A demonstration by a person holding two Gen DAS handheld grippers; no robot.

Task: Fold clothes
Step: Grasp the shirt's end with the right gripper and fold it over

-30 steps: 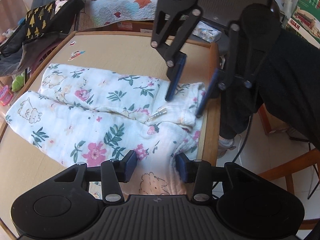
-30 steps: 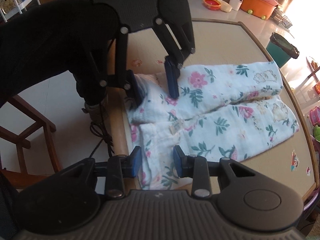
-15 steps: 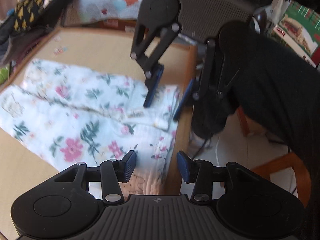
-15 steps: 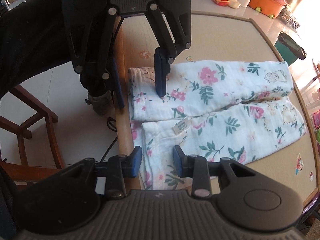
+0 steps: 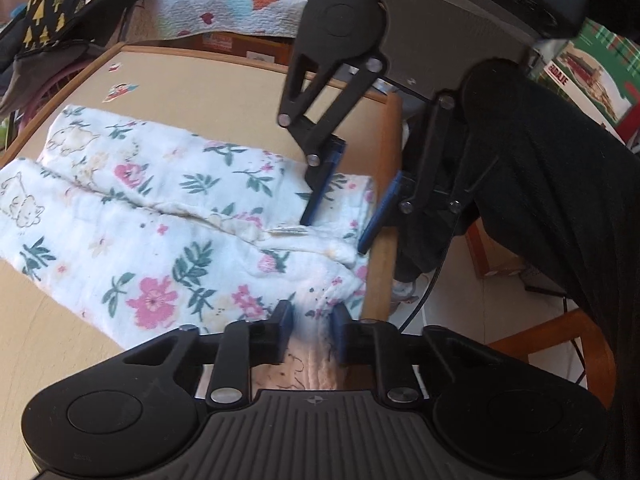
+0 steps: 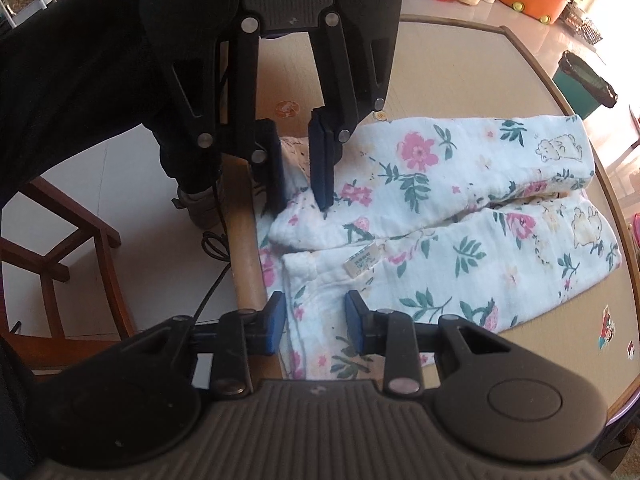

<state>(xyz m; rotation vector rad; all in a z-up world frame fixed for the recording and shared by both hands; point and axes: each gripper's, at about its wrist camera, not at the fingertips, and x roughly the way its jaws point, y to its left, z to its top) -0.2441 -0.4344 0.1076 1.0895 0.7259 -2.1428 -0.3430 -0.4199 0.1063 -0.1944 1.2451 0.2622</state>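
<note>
The left tongs [image 5: 311,330] have just been closing and now pinch a bunched ridge of the floral garment [image 5: 168,216] at the bottom centre of the left wrist view; the right tongs [image 6: 315,322] stand partly open astride its waist edge, pads not pressing. The garment lies flat on the counter [image 6: 460,72], spreading from the lower centre toward the right of the right wrist view.

I see left wrist view: close, steeply down toward 12 o'clock | right wrist view: close, steeper, facing it | shared: floral garment [image 5: 168,216] [image 6: 460,200], table [image 5: 224,92] [image 6: 472,76]
</note>
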